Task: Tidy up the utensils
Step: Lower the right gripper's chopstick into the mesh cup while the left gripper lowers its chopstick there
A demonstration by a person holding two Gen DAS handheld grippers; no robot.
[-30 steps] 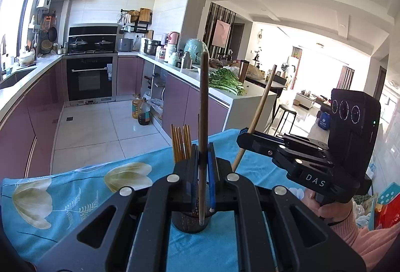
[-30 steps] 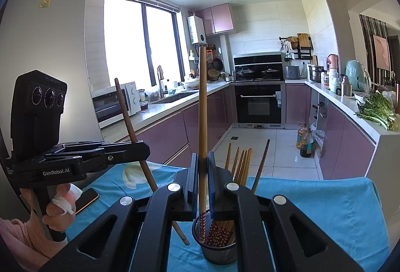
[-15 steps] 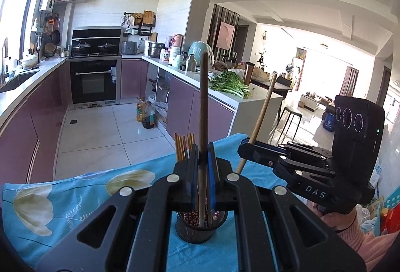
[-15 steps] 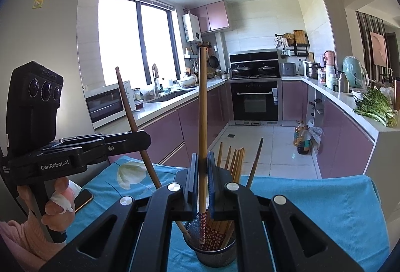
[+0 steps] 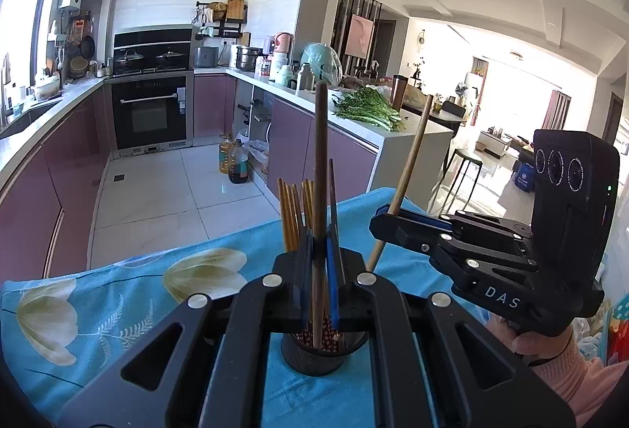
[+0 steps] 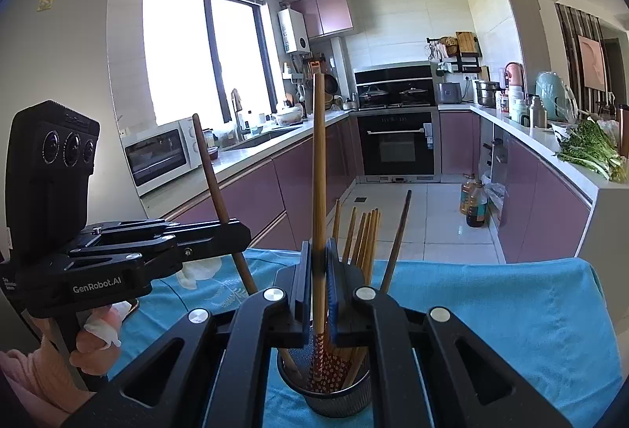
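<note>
My left gripper is shut on a dark brown chopstick that stands nearly upright, its lower tip inside the dark mesh holder. My right gripper is shut on a lighter wooden chopstick whose red patterned tip dips into the same holder. Several chopsticks stand in it. In the left wrist view the right gripper is to the right with its chopstick leaning. In the right wrist view the left gripper comes in from the left with the dark chopstick.
The holder stands on a blue flowered tablecloth near the table's far edge. Beyond the edge lies tiled kitchen floor with oil bottles. A phone lies on the cloth behind the left hand. Purple cabinets line both sides.
My left gripper has moved in towards the holder, and the dark chopstick's tip now reaches into it. The right gripper has barely shifted.
</note>
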